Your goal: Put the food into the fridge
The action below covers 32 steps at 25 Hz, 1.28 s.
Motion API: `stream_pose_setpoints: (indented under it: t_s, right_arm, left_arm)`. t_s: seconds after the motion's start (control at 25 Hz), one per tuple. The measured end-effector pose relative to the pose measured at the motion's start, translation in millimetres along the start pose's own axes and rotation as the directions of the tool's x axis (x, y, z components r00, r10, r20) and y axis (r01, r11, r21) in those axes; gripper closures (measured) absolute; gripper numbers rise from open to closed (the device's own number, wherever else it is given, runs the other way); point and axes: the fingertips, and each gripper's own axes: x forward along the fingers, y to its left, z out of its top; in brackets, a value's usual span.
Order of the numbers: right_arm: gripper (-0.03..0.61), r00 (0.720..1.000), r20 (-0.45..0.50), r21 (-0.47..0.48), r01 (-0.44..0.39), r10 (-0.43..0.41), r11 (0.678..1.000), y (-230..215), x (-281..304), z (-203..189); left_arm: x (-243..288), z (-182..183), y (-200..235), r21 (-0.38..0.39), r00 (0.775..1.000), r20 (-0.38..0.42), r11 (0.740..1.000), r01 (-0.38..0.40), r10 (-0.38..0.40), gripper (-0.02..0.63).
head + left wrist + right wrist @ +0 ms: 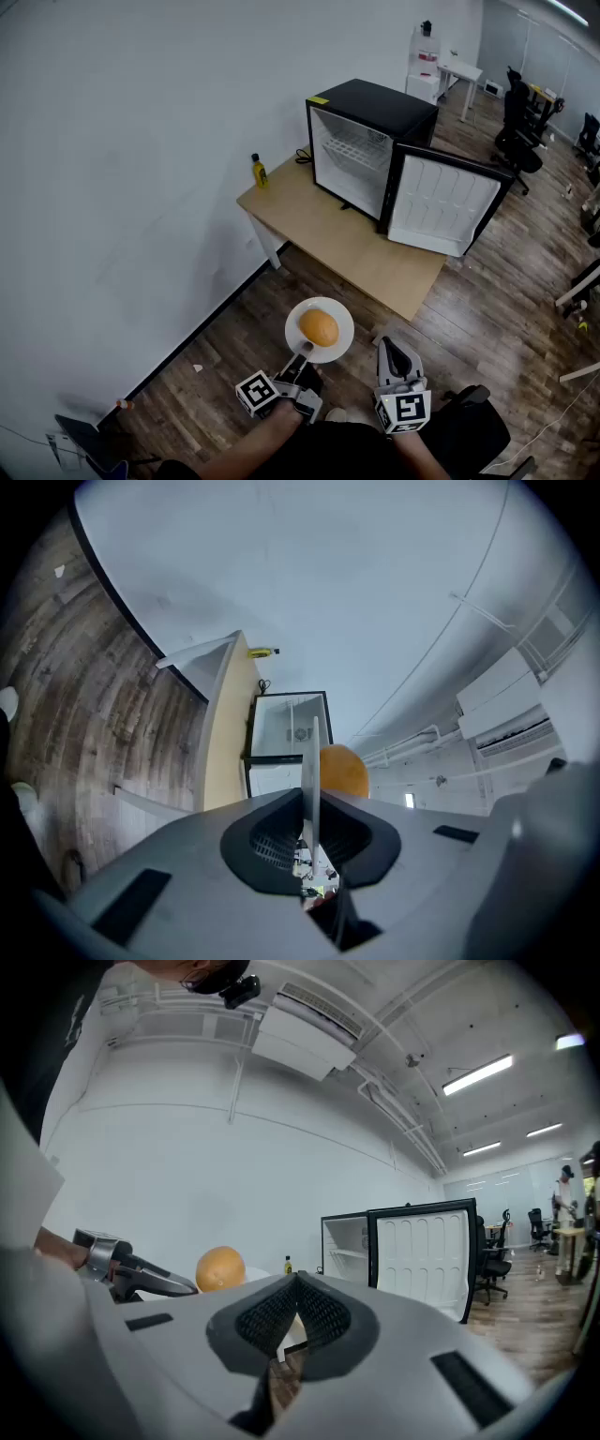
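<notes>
A round orange food item (pixel 319 327) lies on a white plate (pixel 341 315), held in the air above the wooden floor. My left gripper (pixel 302 354) is shut on the plate's near rim; in the left gripper view the plate (pixel 314 757) stands edge-on between the pads, with the food (pixel 345 772) to its right. My right gripper (pixel 392 350) is beside the plate on the right, shut and empty, its pads meeting (pixel 293 1305). The black mini fridge (pixel 373 139) stands on the wooden table (pixel 352 248) ahead with its door (pixel 445 202) swung open and its white shelves bare.
A small yellow bottle (pixel 259 171) stands on the table's far left corner, by the white wall. Office chairs (pixel 518 127) and a white side table (pixel 459 73) are at the back right. Wooden floor lies between me and the table.
</notes>
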Motion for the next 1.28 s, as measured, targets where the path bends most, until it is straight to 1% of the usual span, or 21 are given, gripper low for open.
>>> stream_pose_setpoints:
  t_s: [0.16,0.32,0.48,0.6,0.72,0.92,1.04,1.2,1.28]
  right_arm:
    - [0.518,1.000,0.023,0.023,-0.001,0.000,1.000,0.9,0.3,1.8]
    - [0.518,1.000,0.019,-0.042,0.006,-0.005,0.999,3.0,2.4,6.2]
    - [0.518,1.000,0.022,-0.025,-0.017,0.017,1.000,11.7,9.8,2.4]
    - [0.518,1.000,0.009,-0.025,-0.012,0.012,1.000,18.9,23.2,-0.3]
    - [0.518,1.000,-0.009,-0.028,-0.020,0.019,0.999,25.8,41.6,-4.5]
    - [0.518,0.999,-0.026,-0.047,-0.043,0.042,0.998,41.6,80.6,-5.7]
    - [0.518,0.999,-0.029,-0.038,-0.025,0.024,0.999,51.1,112.5,-1.2]
    - [0.518,0.998,-0.070,-0.013,0.004,-0.005,1.000,63.3,154.4,0.3]
    - [0.518,0.997,-0.069,-0.001,0.024,-0.024,1.000,67.4,173.6,2.7]
  left_arm:
    - [-0.9,4.0,-1.7,-0.009,1.000,0.013,1.000,0.014,-0.014,0.581]
    - [-1.1,7.2,-0.5,-0.008,1.000,0.012,1.000,0.015,-0.015,0.581]
    - [-2.8,15.0,4.4,-0.027,1.000,0.010,1.000,0.004,-0.003,0.581]
    - [0.0,28.7,10.9,-0.032,1.000,0.005,0.999,0.000,0.000,0.581]
    - [6.6,46.0,17.9,-0.045,1.000,-0.007,0.999,-0.007,0.007,0.581]
    - [24.2,81.7,24.4,-0.042,0.999,-0.050,0.999,-0.014,0.012,0.581]
    - [39.8,108.8,24.2,-0.037,0.996,-0.091,0.999,-0.014,0.010,0.581]
    - [59.9,146.7,26.3,-0.046,0.991,-0.132,0.999,-0.022,0.015,0.581]
    - [69.4,164.7,25.6,-0.049,0.988,-0.152,0.999,-0.018,0.010,0.581]
